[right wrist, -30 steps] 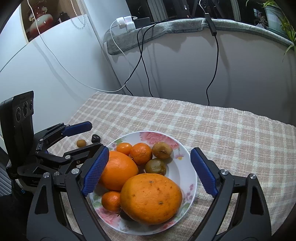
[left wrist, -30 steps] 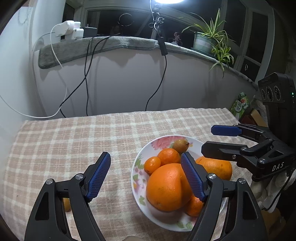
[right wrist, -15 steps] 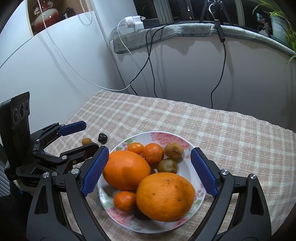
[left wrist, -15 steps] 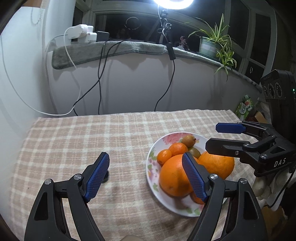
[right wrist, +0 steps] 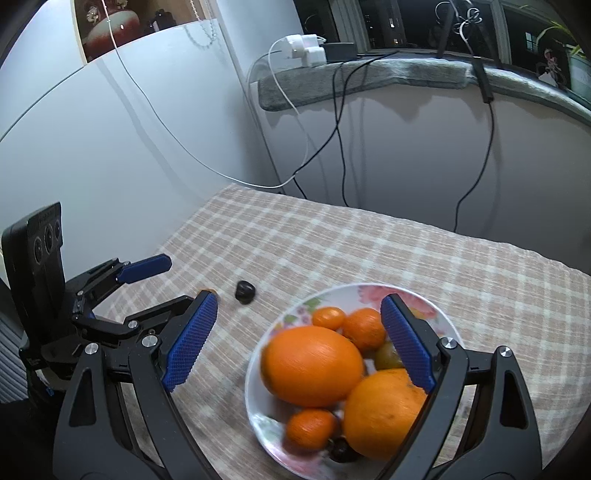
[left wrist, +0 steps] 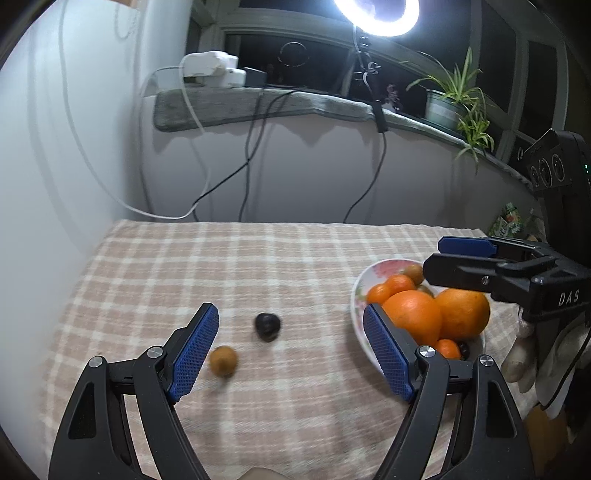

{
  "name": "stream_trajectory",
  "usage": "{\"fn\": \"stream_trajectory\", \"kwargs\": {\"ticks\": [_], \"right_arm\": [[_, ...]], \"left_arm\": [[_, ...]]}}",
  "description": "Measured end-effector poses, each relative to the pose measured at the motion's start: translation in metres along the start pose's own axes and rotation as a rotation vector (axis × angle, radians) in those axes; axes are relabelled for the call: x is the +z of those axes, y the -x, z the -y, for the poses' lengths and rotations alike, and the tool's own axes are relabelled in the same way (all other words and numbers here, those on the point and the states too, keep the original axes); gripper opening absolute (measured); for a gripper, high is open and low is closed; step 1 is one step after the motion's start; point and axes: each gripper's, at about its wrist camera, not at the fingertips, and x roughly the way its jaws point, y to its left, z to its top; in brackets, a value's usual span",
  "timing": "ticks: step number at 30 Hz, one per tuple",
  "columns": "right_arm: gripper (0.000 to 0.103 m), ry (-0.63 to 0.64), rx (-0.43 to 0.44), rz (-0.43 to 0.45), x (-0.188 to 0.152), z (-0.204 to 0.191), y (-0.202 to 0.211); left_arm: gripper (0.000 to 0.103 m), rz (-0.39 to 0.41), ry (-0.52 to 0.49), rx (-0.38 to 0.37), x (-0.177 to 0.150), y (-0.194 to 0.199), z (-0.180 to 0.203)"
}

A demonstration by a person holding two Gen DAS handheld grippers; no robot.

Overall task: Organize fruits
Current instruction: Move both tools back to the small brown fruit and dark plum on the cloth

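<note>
A flowered white plate holds two big oranges, several small tangerines and greenish-brown fruits. On the checked cloth left of the plate lie a small dark fruit and a small brown-orange fruit. My left gripper is open above the cloth, the two loose fruits between its fingers but apart from the pads. My right gripper is open over the plate's left half, touching nothing.
The checked tablecloth ends at a white wall on the left and a low wall behind with hanging cables. A ledge carries chargers, a ring light and a potted plant. A gloved hand holds the right gripper.
Both views have swung left. The plate slid from centre to the right in the left wrist view, and the two loose fruits came into sight between the left fingers. Neither gripper's opening changed.
</note>
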Motion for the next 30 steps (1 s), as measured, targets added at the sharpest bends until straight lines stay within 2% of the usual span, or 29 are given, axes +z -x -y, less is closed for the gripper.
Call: {"fn": "stream_trajectory", "kwargs": {"ticks": [12,18,25,28,30], "right_arm": [[0.092,0.030,0.074,-0.022,0.012,-0.028,-0.027],[0.092,0.044,0.075,-0.111,0.020,-0.039,-0.056],[0.092,0.041,0.119,-0.227,0.021,-0.050,-0.094],[0.081,0.062,0.125,-0.267,0.021,-0.057,-0.107],[0.078,0.082,0.112,-0.296,0.021,-0.062,-0.117]], "left_arm": [[0.081,-0.015,0.054,0.051,-0.024,0.009,-0.040],[0.081,-0.050,0.060,0.061,-0.042,0.006,-0.056],[0.063,-0.073,0.097,0.004,-0.048,0.000,-0.069],[0.055,-0.084,0.097,-0.024,-0.046,-0.005,-0.070],[0.053,-0.094,0.101,-0.040,-0.045,-0.010,-0.070]]}}
